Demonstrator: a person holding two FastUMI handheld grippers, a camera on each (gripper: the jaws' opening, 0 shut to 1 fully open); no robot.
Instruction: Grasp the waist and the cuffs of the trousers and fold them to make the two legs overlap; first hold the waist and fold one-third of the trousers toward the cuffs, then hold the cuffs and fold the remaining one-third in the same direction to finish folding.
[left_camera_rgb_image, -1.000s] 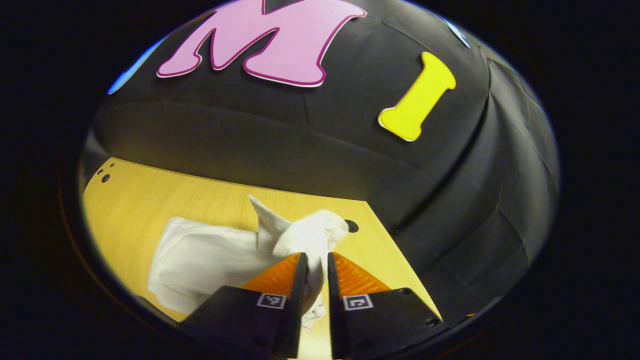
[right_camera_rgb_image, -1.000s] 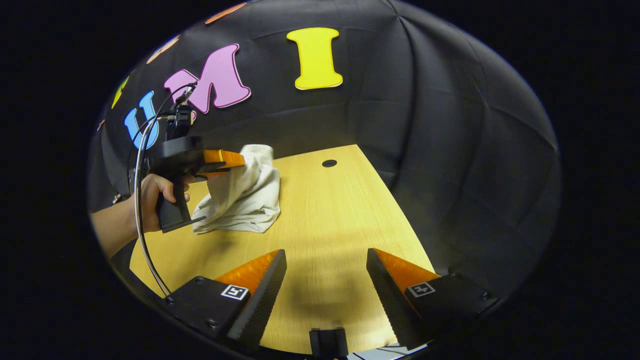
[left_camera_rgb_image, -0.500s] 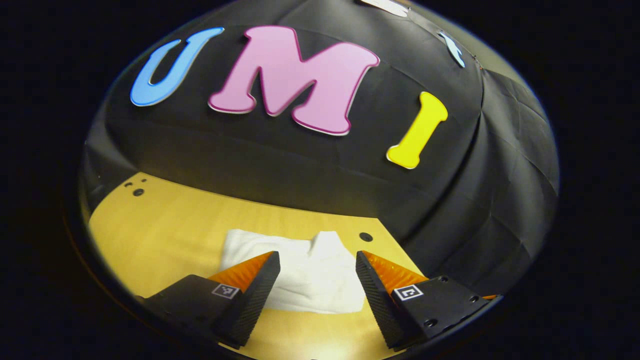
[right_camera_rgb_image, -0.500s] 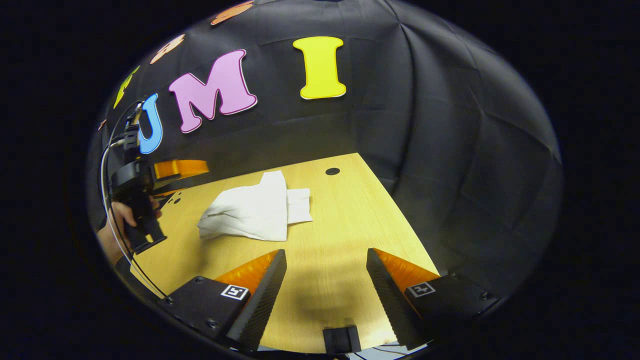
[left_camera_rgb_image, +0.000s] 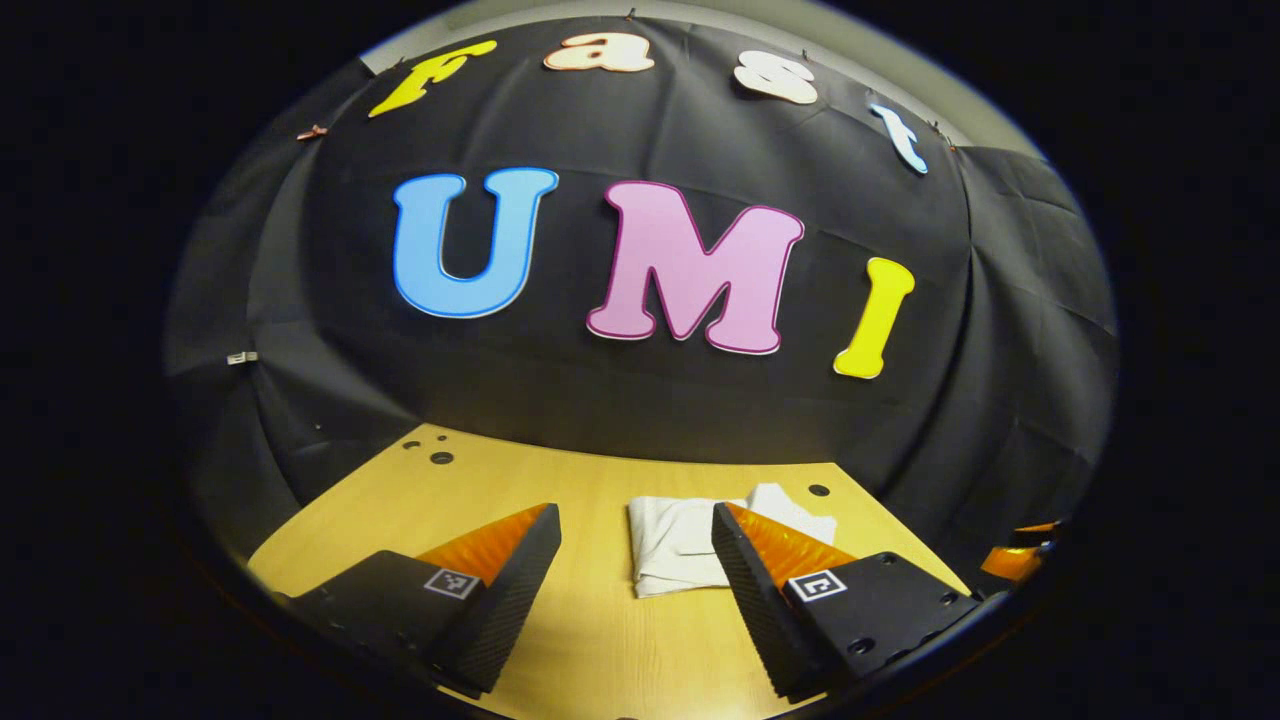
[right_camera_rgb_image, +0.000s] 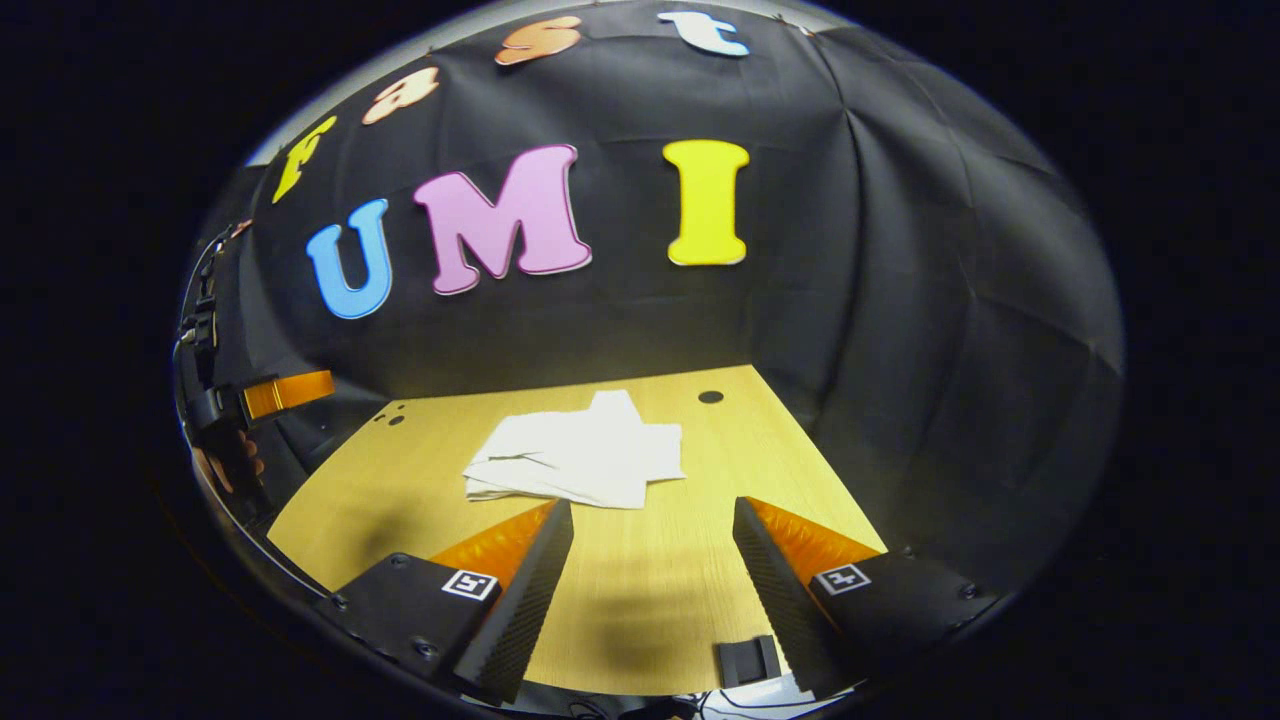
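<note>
The white trousers (right_camera_rgb_image: 580, 458) lie folded into a small flat bundle on the far middle of the wooden table (right_camera_rgb_image: 420, 470). In the left gripper view the trousers (left_camera_rgb_image: 672, 543) rest just beyond my fingers, partly hidden behind the right one. My left gripper (left_camera_rgb_image: 636, 560) is open with nothing between its fingers, held back from the cloth. My right gripper (right_camera_rgb_image: 652, 555) is open too, over bare table in front of the bundle. At the far left of the right gripper view, the left gripper (right_camera_rgb_image: 265, 395) and the hand holding it sit off the table's left edge.
Small round holes (right_camera_rgb_image: 710, 397) mark the table's far right corner and its far left corner (right_camera_rgb_image: 392, 418). The black cloth wall closes the table at the back and right. A small black block (right_camera_rgb_image: 748, 661) sits at the near edge.
One second ago my left gripper was shut on the lifted trousers. It has let go, opened and drawn back to the left. The bundle now lies flat. Both views have pulled back and tilted up.
</note>
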